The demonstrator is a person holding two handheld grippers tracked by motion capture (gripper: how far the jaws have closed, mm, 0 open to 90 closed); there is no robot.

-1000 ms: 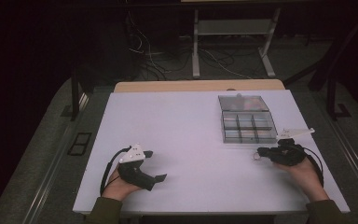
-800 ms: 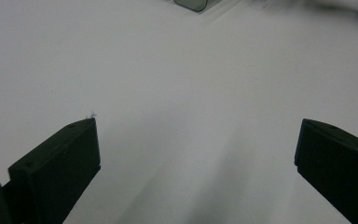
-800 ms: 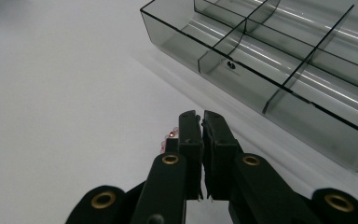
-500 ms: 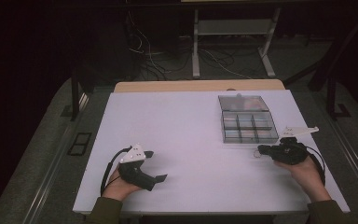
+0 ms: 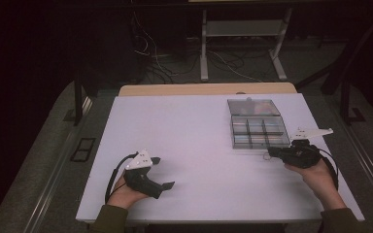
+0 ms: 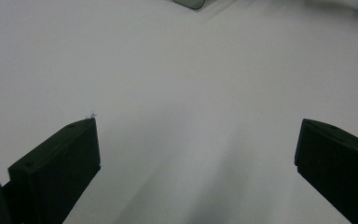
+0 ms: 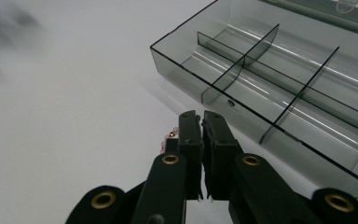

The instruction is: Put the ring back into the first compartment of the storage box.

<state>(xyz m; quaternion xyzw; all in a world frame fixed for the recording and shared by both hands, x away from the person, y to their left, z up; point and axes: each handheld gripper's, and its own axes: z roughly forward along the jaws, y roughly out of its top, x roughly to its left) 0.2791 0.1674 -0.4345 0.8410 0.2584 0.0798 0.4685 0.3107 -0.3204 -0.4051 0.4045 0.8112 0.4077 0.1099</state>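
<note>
My right gripper [image 5: 270,151] hovers just off the near right corner of a clear compartment box [image 5: 258,132]. Its jaws are shut, and a small piece with pink beads [image 7: 168,137] peeks out beside the left jaw. In the high view the same piece [image 5: 265,156] hangs as a thin loop at the gripper's tip. The right gripper view has the closed gripper [image 7: 201,114] pointing at the box's empty near compartments [image 7: 242,88]. My left gripper [image 5: 163,172] rests near the table's front left, open wide, with only bare table between the jaws [image 6: 196,135].
The box's lid [image 5: 252,107] lies open toward the far side. A white table [image 5: 189,141] carries everything, and its front edge is close to both hands. A corner of the box [image 6: 193,3] shows far off in the left gripper view. Cables and a metal stand lie on the floor beyond.
The right hand has shifted only slightly beside the box, jaws still closed. The left hand and gripper have stayed where they were.
</note>
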